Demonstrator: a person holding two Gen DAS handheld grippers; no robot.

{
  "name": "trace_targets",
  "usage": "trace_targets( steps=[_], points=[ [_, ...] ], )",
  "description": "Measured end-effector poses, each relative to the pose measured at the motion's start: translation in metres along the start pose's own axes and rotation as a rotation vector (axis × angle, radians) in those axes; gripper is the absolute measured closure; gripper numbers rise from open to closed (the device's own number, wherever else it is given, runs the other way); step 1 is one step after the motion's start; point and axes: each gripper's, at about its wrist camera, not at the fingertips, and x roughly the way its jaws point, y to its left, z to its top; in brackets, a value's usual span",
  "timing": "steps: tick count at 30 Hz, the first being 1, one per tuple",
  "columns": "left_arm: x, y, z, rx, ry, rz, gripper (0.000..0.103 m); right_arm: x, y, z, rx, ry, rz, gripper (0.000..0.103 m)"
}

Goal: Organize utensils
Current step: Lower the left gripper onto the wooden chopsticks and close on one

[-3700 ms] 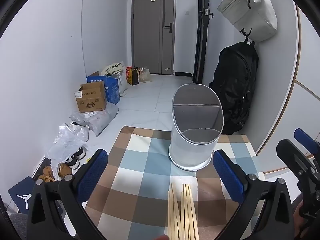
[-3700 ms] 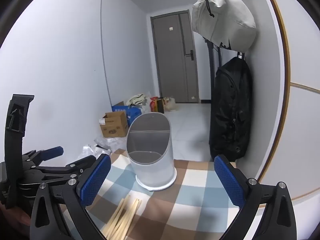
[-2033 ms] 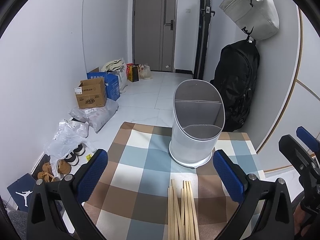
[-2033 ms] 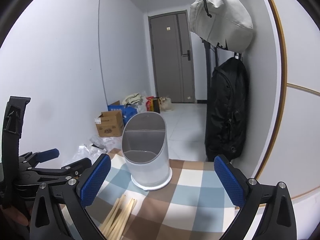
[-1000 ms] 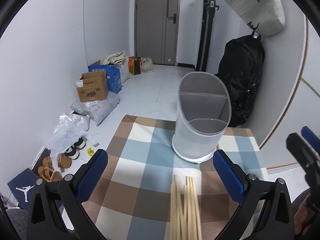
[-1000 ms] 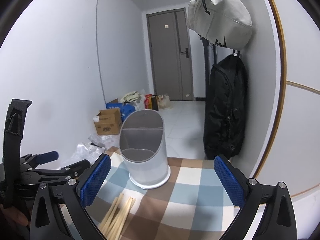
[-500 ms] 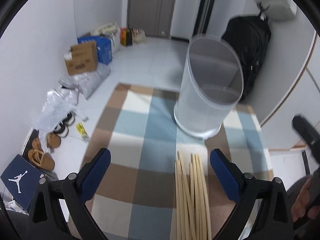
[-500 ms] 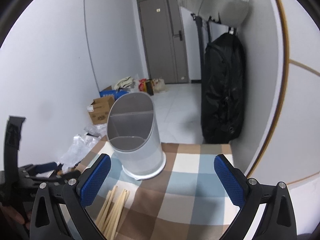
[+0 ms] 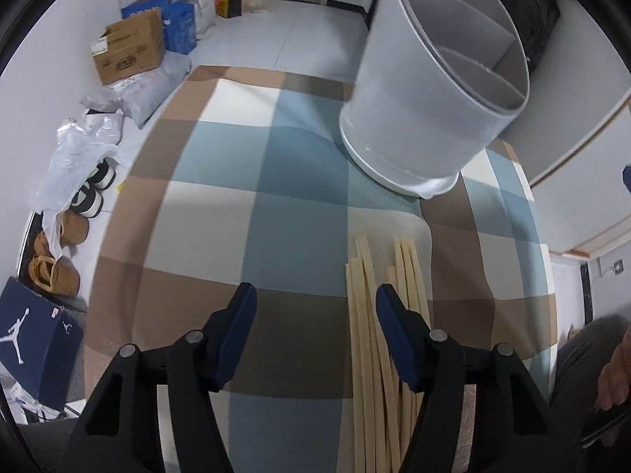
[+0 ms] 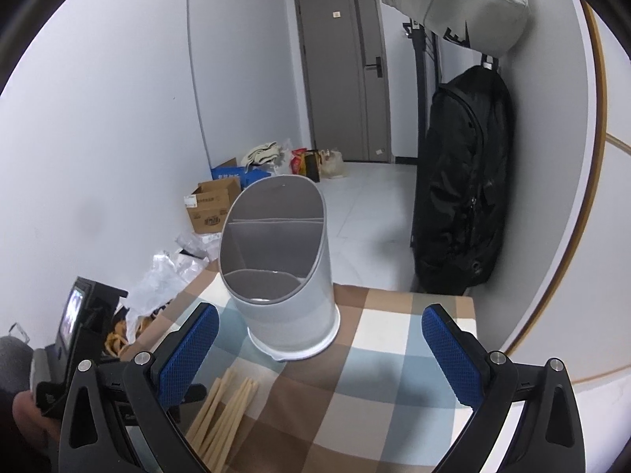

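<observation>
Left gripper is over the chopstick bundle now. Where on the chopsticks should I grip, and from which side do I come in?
Judging by their pose, grip the chopsticks across their width near the far tips, from above: they lie flat on the checked cloth, tips toward the holder. The left gripper is closing, but most sticks lie at or beyond its right pad; shift right.

chopsticks (image 9: 370, 354) — near ends cut off at frame bottom | holder (image 9: 434, 90) — top rim cropped
</observation>
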Motion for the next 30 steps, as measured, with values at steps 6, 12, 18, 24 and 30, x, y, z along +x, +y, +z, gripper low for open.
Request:
trace_targets(
  steps=[6, 12, 18, 24, 30],
  points=[
    [0.005, -0.015, -0.003, 0.063, 0.023, 0.049, 0.046, 0.003, -0.007, 0.002, 0.029, 0.011, 0.011, 0.000],
    [-0.002, -0.013, -0.006, 0.035, 0.021, 0.032, 0.069, -0.001, -0.006, 0.003, 0.033, 0.002, 0.023, 0.000],
    [-0.005, -0.005, -0.007, -0.028, 0.020, -0.050, 0.090, -0.002, -0.007, 0.003, 0.041, -0.008, 0.029, 0.000],
    [-0.009, -0.004, -0.012, -0.054, 0.009, -0.068, 0.096, -0.005, -0.009, 0.003, 0.048, -0.012, 0.031, 0.000],
    [-0.004, 0.006, -0.002, -0.098, 0.015, -0.094, 0.097, -0.006, -0.007, 0.002, 0.040, -0.010, 0.030, 0.000]
  ],
)
